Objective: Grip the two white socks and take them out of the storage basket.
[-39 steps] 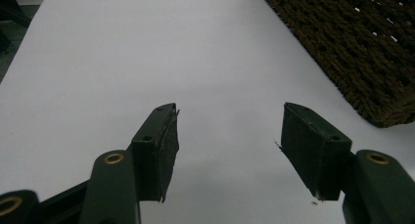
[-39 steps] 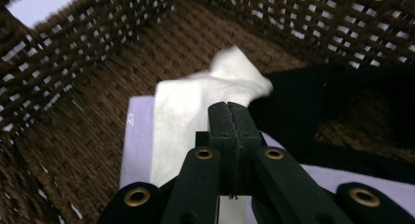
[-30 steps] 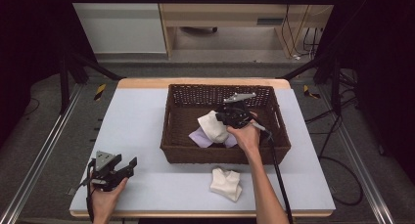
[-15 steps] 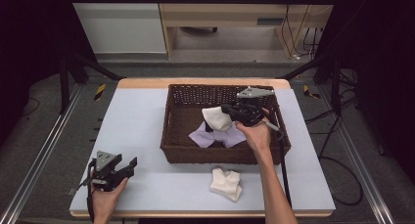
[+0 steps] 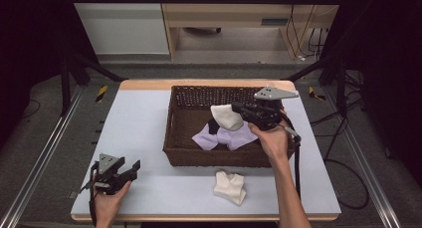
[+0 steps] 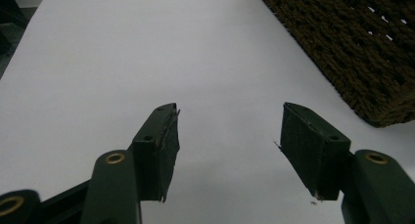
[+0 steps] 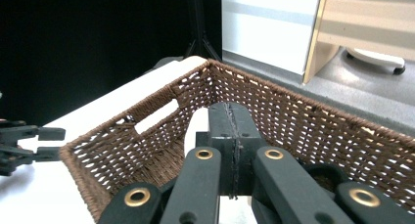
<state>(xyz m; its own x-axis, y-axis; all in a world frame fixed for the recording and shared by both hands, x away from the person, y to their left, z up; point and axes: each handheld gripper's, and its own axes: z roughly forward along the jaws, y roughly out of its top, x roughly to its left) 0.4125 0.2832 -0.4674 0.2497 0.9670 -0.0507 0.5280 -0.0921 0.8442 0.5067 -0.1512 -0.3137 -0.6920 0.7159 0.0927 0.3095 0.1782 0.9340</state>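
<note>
A brown wicker basket (image 5: 169,133) stands at the back middle of the white table. Above its inside, my right gripper (image 5: 238,110) is shut on a cream cloth (image 5: 226,117) that hangs from the jaw tips. In the right gripper view the jaws (image 7: 230,121) are pressed together, with the pale cloth (image 7: 197,123) showing just behind them and the basket wall (image 7: 147,131) beyond. A lavender cloth (image 5: 226,137) and a dark item (image 5: 213,127) lie in the basket. My left gripper (image 5: 133,169) rests near the table's front left, open (image 6: 227,136) with bare table between its jaws.
Another cream cloth (image 5: 230,187) lies on the table just in front of the basket. A basket corner (image 6: 362,48) is at the upper right of the left gripper view. Metal rails run along both sides of the table; a wooden shelf unit stands behind it.
My right gripper has risen and drifted toward the basket's back right, lifting the cream cloth off the lavender one. The left gripper has stayed where it was.
</note>
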